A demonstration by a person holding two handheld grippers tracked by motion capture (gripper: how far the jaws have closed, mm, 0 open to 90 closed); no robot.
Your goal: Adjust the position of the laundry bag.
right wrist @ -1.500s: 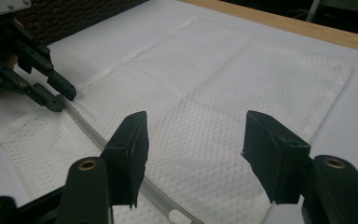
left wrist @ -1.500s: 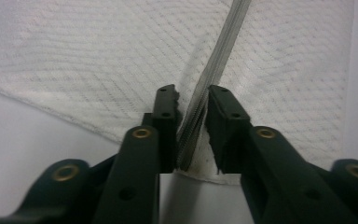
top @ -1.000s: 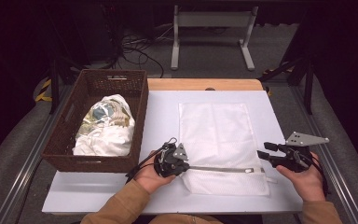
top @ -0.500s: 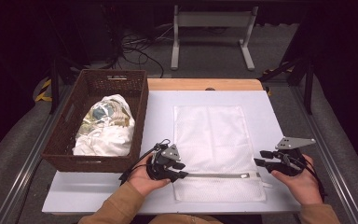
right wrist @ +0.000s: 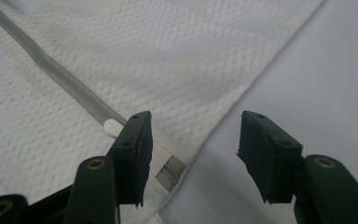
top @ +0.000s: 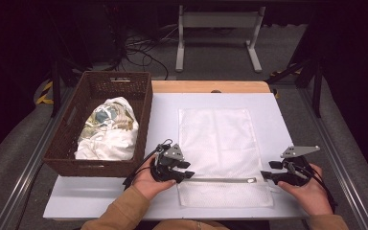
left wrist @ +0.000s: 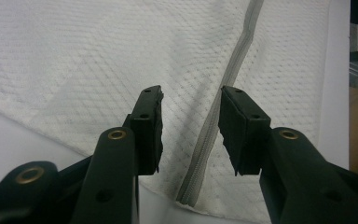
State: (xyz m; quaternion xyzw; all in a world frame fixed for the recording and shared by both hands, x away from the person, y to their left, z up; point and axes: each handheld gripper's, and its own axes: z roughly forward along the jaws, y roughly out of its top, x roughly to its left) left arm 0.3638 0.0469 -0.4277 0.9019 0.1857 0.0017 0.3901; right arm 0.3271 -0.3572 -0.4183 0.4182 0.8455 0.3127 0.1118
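Now both hand-held grippers stand spread at the ends of the grey zipper (top: 220,180) of the white mesh bag (top: 219,143), which lies flat on the desk (top: 163,115). The left hand-held gripper (top: 184,176) and the right hand-held gripper (top: 267,175) have just been opening, pinching nothing. Risk: the thin, limp mesh could bunch or snag if a jaw catches it. A woven basket (top: 96,91) holds crumpled cloth.

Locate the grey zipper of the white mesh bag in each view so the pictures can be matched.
High view: the zipper runs level across the near part of the mesh bag.
Left gripper view: it rises from bottom centre to the top edge.
Right gripper view: it slants from top left down to bottom centre.
Shared landmark: the white zipper pull, at the zipper's right end in the high view.
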